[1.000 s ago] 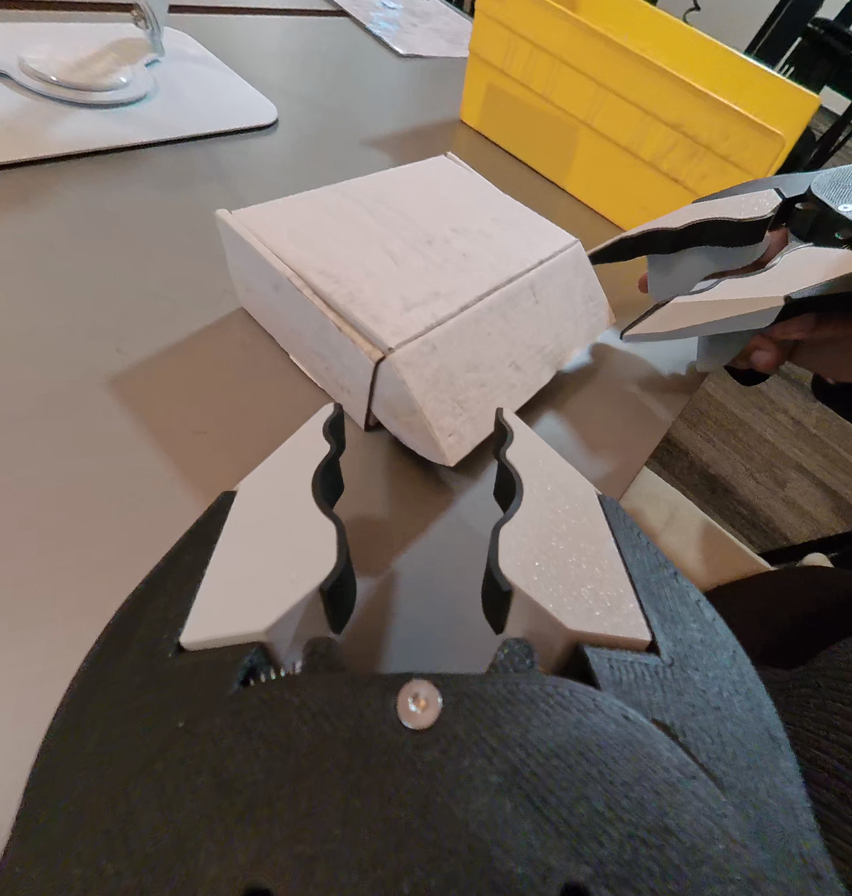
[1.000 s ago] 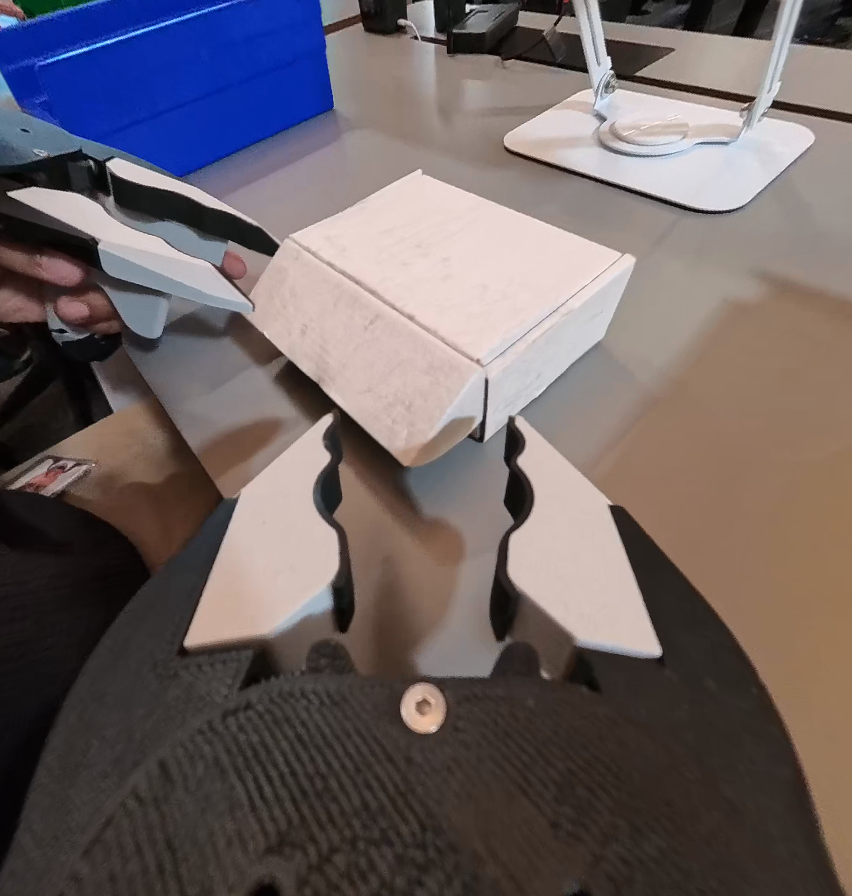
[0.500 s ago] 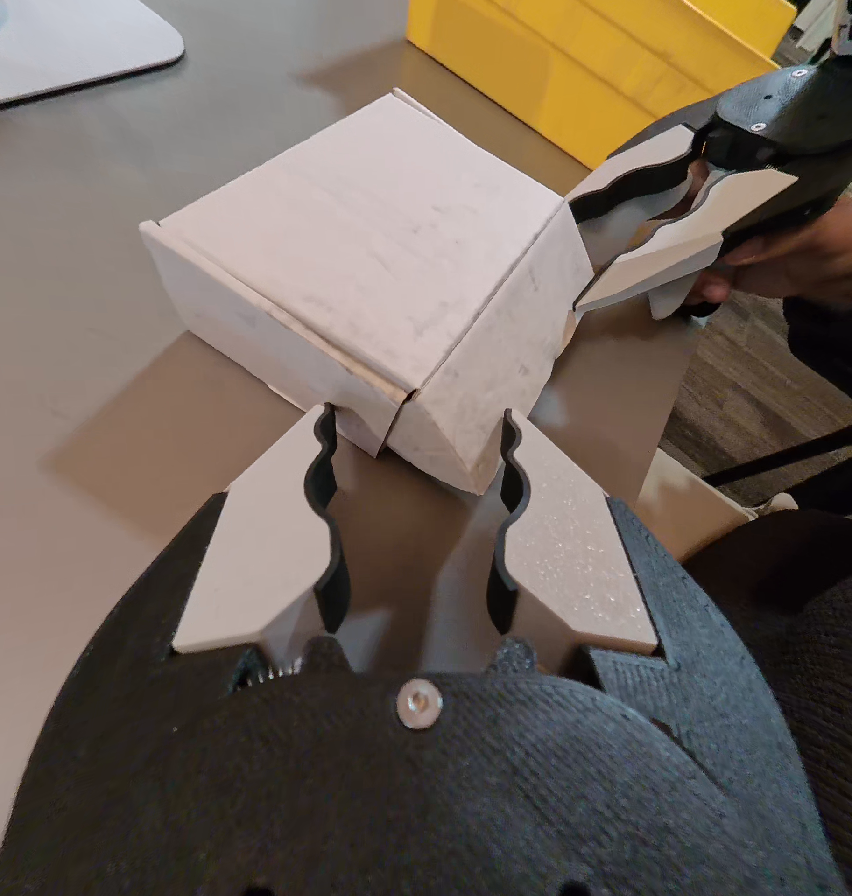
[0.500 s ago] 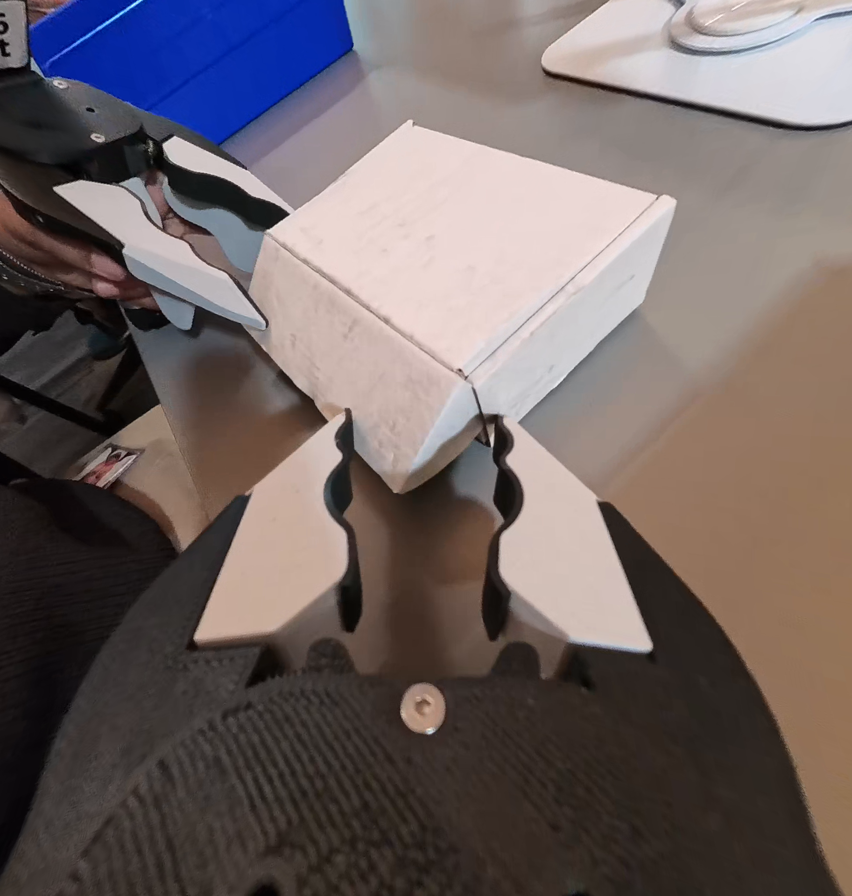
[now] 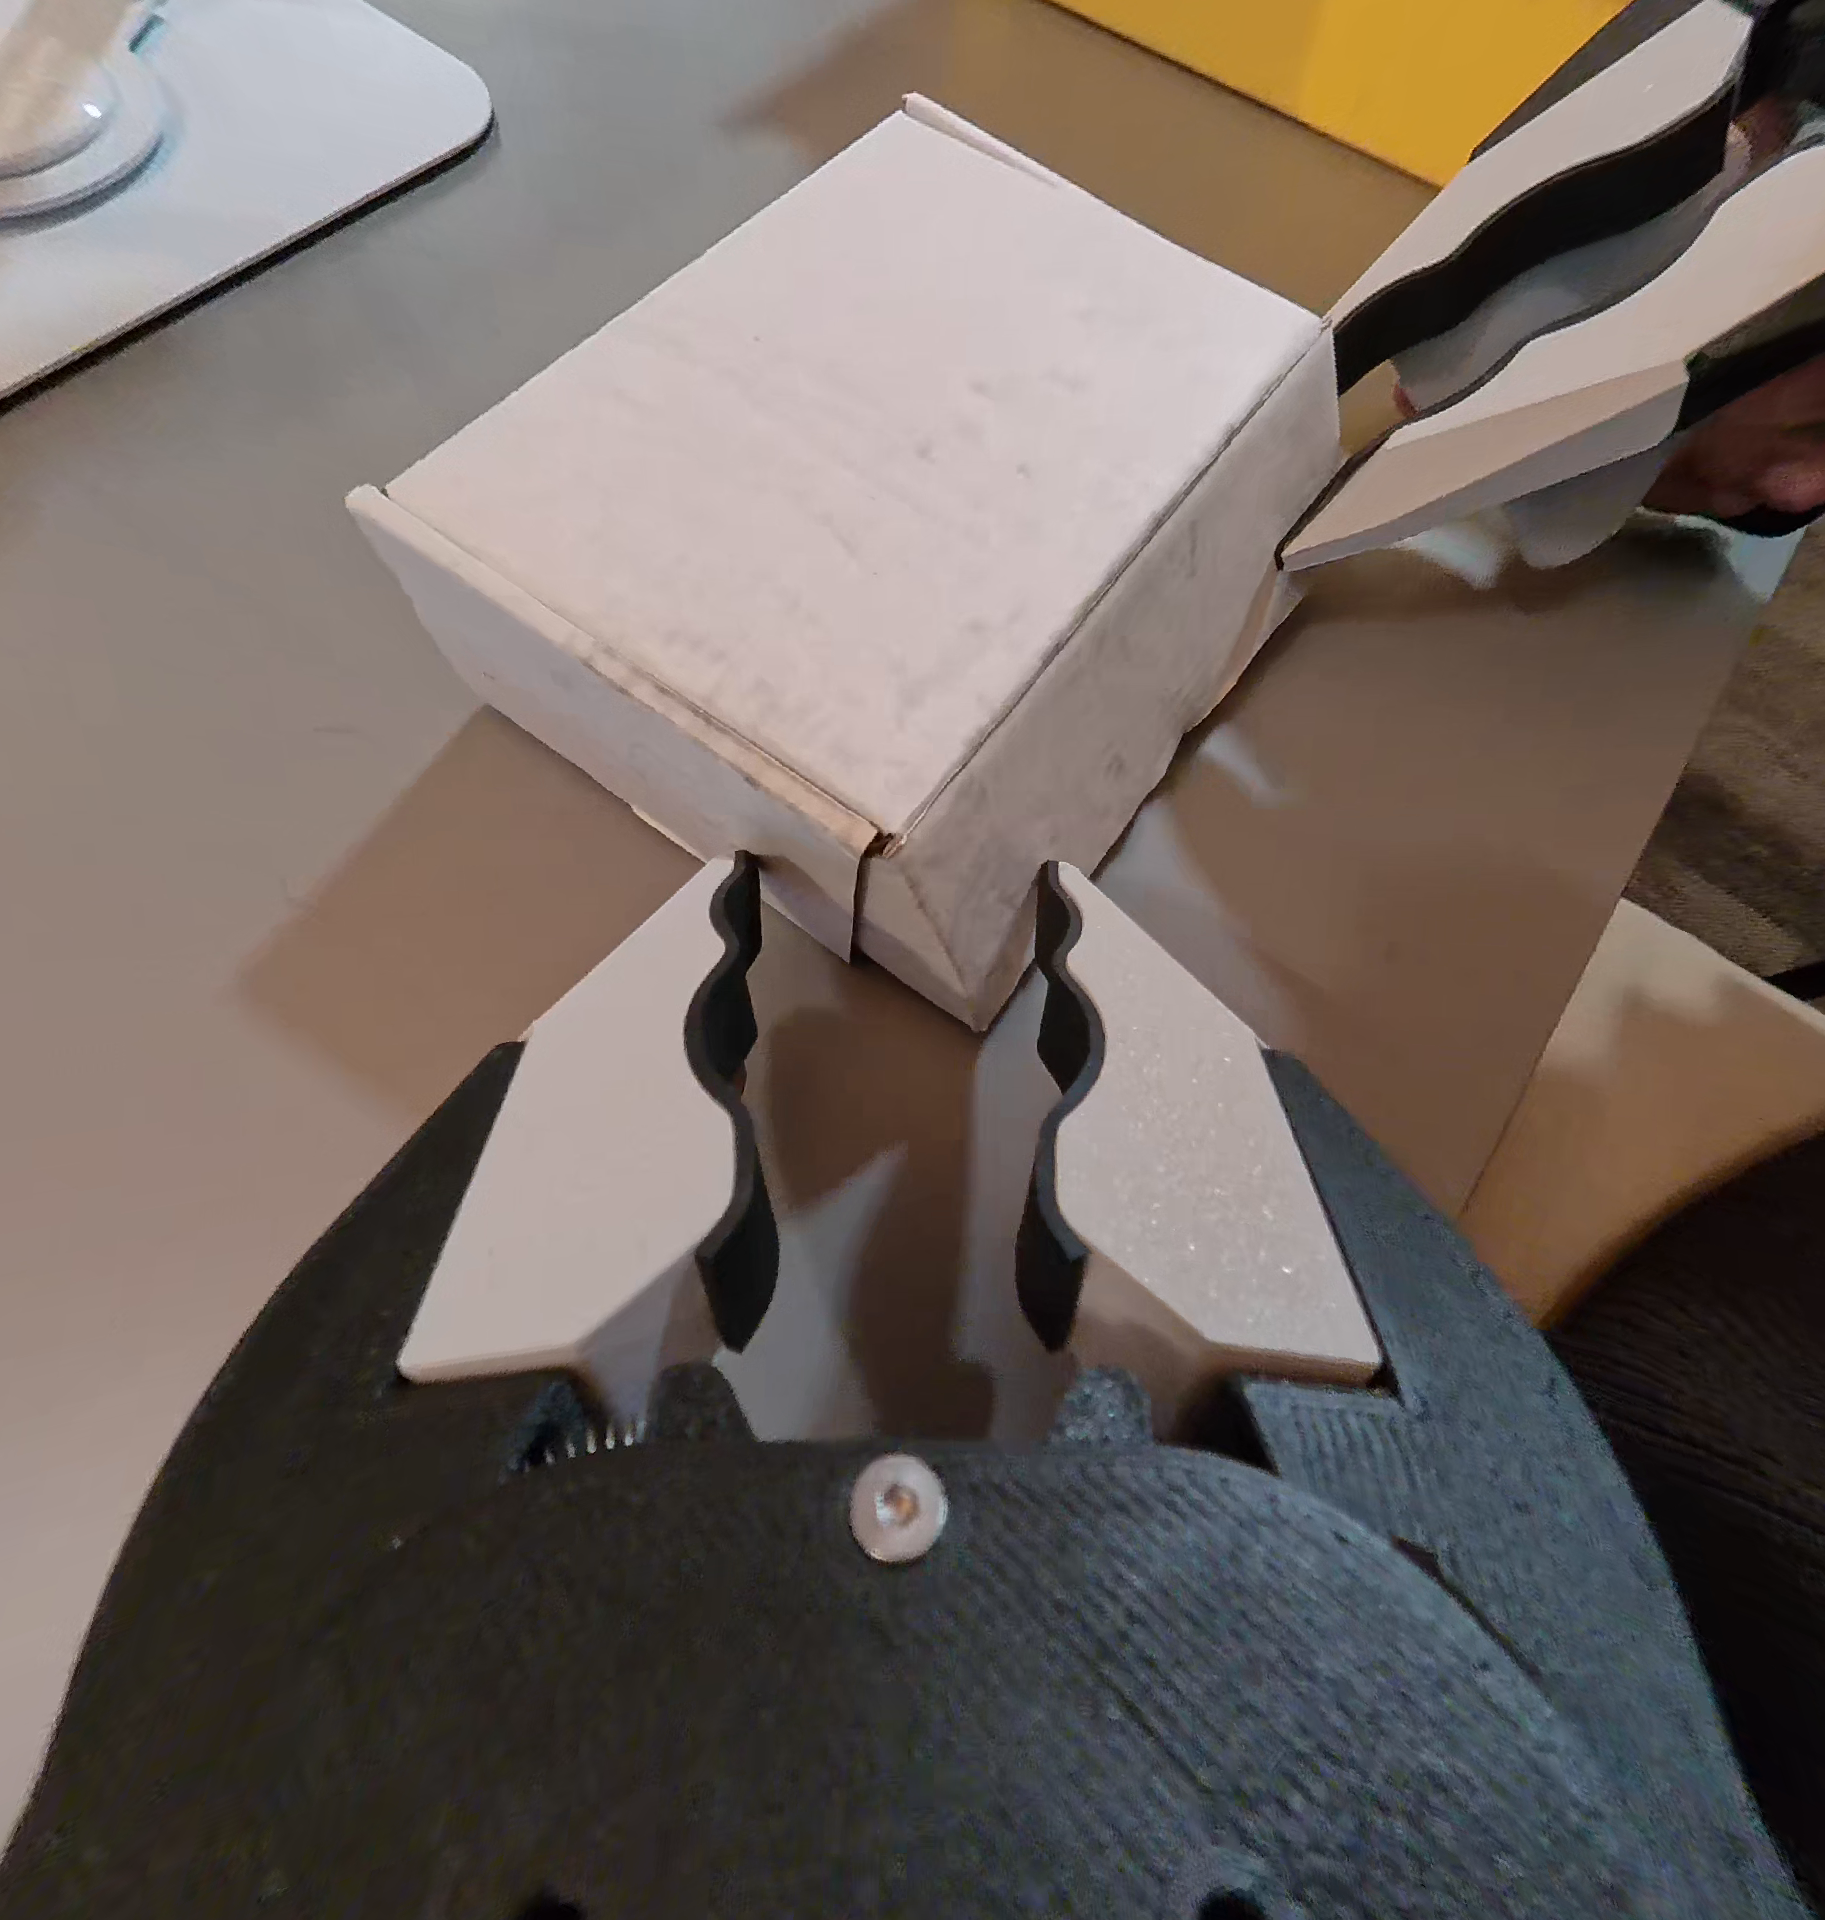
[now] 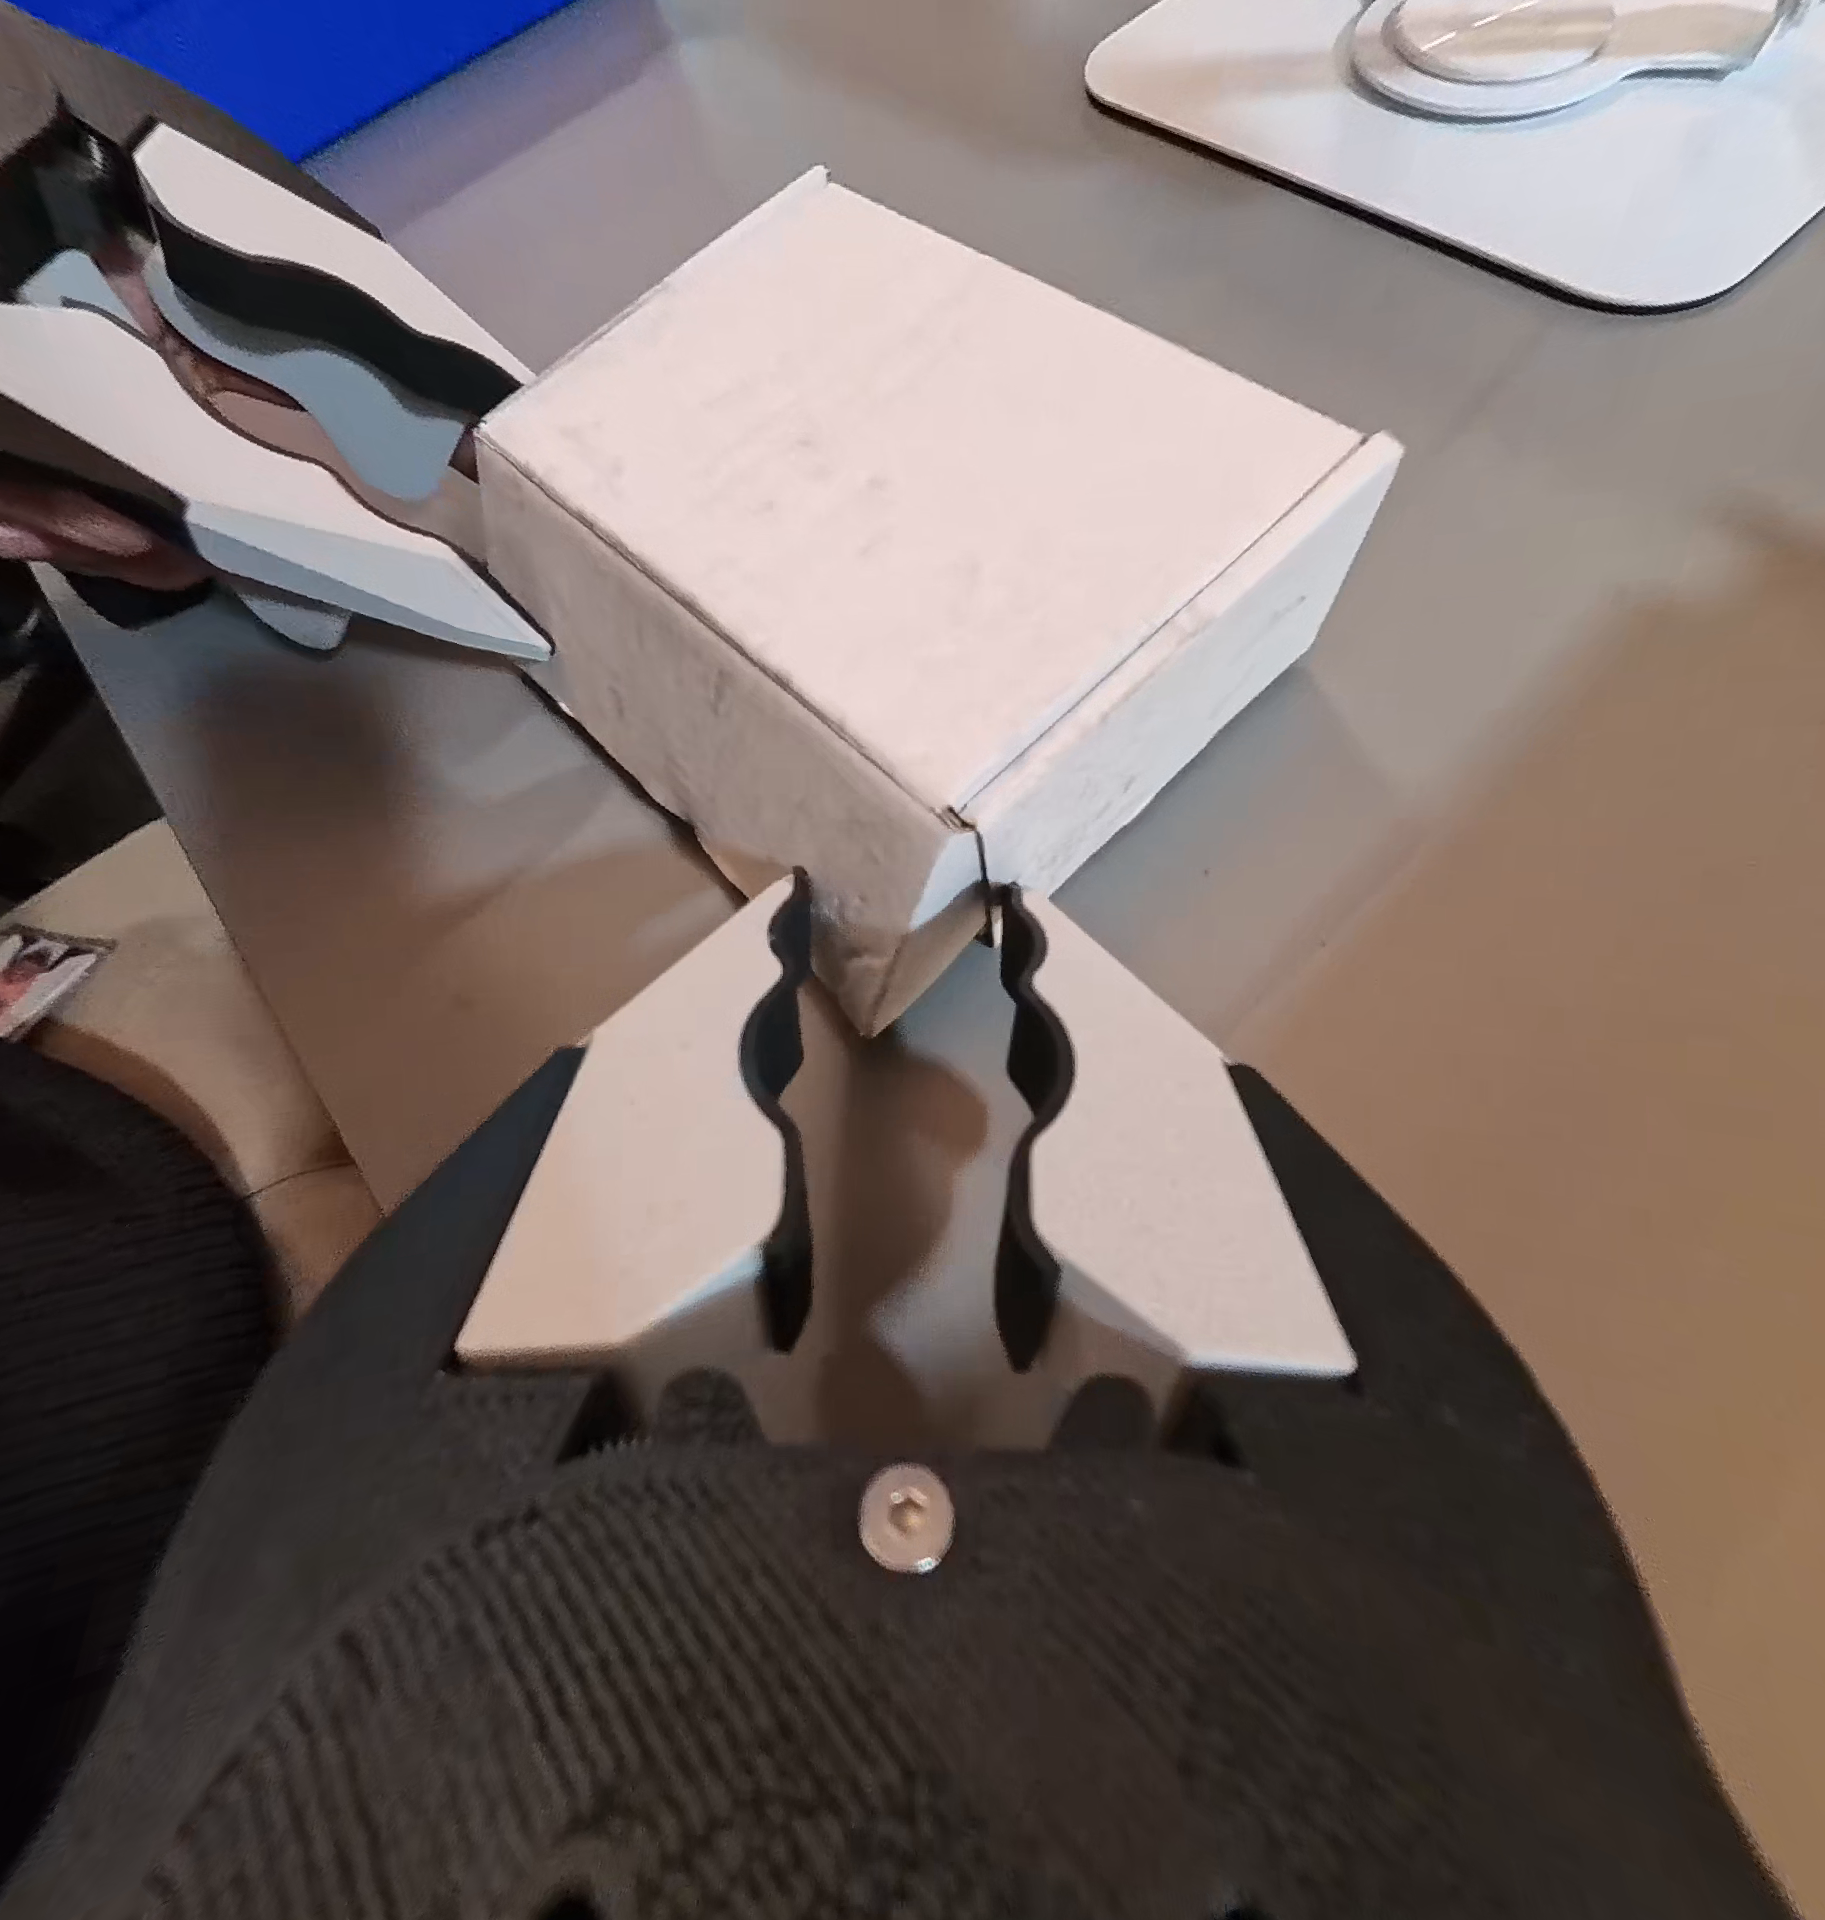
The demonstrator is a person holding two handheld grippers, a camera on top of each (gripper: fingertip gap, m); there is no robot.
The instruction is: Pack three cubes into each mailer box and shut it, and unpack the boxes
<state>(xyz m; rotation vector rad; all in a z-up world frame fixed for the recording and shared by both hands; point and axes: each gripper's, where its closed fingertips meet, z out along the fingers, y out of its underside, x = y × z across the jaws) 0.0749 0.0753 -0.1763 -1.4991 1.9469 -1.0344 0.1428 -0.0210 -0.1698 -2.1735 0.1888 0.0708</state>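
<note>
Lying closed on the table (image 5: 212, 935), the mailer box (image 5: 835, 499) turns 1 corner toward each spread gripper: left gripper (image 5: 892, 894), right gripper (image 6: 903, 904); a white base plate (image 6: 1510, 197) stands behind.

Out on the grey table (image 5: 139, 748) sits a white rounded-corner base plate (image 6: 1573, 197) carrying a clear, rounded fitting (image 6: 1490, 62), well apart from the near edge. A yellow bin (image 5: 1334, 73) shows at the top of the left wrist view, a blue bin (image 6: 295, 62) at the top left of the right wrist view. Down past the table edge, a small card (image 6: 25, 977) lies on a pale surface, and wood-look flooring (image 5: 1770, 831) shows beyond.
</note>
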